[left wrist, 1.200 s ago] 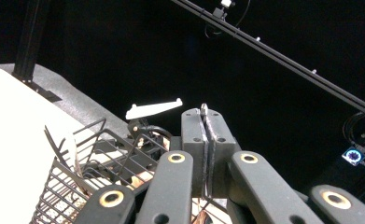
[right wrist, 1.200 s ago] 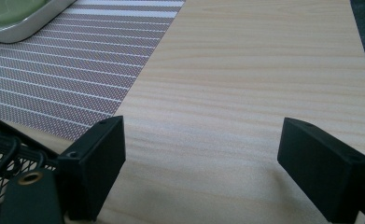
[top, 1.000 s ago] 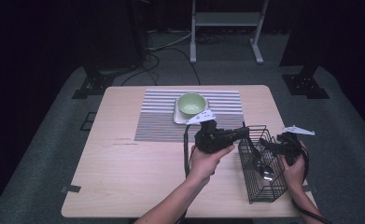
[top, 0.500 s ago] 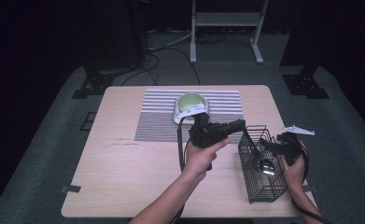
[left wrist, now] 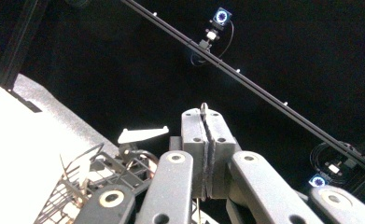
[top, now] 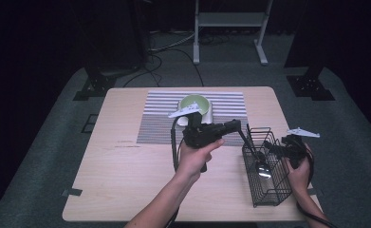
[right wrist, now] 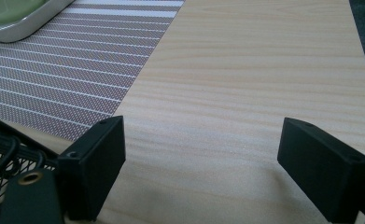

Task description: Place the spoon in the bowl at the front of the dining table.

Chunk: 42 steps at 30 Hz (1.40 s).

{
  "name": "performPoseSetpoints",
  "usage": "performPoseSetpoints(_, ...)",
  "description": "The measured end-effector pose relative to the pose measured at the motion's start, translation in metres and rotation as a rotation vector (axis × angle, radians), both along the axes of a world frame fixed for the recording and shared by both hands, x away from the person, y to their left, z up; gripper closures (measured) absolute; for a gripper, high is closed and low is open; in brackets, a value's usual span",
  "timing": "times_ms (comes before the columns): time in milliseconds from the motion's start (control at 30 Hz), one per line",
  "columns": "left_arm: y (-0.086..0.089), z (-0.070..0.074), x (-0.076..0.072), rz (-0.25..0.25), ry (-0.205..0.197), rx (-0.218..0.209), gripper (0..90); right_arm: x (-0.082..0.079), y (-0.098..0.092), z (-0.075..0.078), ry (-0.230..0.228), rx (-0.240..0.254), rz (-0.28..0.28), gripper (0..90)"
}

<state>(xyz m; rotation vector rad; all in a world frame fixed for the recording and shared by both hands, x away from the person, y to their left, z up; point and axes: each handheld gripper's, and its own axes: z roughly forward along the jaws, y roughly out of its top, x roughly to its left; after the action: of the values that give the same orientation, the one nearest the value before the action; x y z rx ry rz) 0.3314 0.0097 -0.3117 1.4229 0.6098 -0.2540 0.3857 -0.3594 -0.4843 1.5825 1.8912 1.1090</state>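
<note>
Pale wood table (top: 126, 180), left claw (top: 237, 127) pinching slim metal spoon (top: 261, 167), right claw (right wrist: 203, 172) agape beside wire basket (top: 268, 190).

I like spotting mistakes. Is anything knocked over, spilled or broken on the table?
Nothing looks spilled or broken. The wire basket stands upright with a spoon inside, its handle pinched in the shut left gripper. The bowl sits on the striped mat. The right gripper is open beside the basket.
</note>
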Motion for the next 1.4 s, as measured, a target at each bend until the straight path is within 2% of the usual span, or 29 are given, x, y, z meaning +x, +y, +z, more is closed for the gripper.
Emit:
performPoseSetpoints(300,0.023,-0.004,0.0,0.029,0.009,0.009,88.9,0.0,0.0,0.0,0.0,0.0,0.0,14.1)
performPoseSetpoints(433,0.033,-0.011,0.0,0.049,0.022,0.033,88.9,0.0,0.0,0.0,0.0,0.0,0.0,14.1)
performPoseSetpoints(600,0.041,-0.018,0.002,0.058,0.035,0.052,88.9,0.0,0.0,0.0,0.0,0.0,0.0,14.1)
performPoseSetpoints(900,0.053,-0.025,0.002,0.065,0.049,0.058,88.9,0.0,0.0,0.0,0.0,-0.001,-0.001,14.1)
performPoseSetpoints(1033,0.06,-0.032,0.002,0.067,0.064,0.069,88.9,0.0,0.0,0.0,0.001,-0.004,-0.003,14.1)
performPoseSetpoints(1400,0.081,-0.046,0.006,0.104,0.092,0.092,88.9,0.0,0.0,0.0,0.0,-0.004,-0.004,14.1)
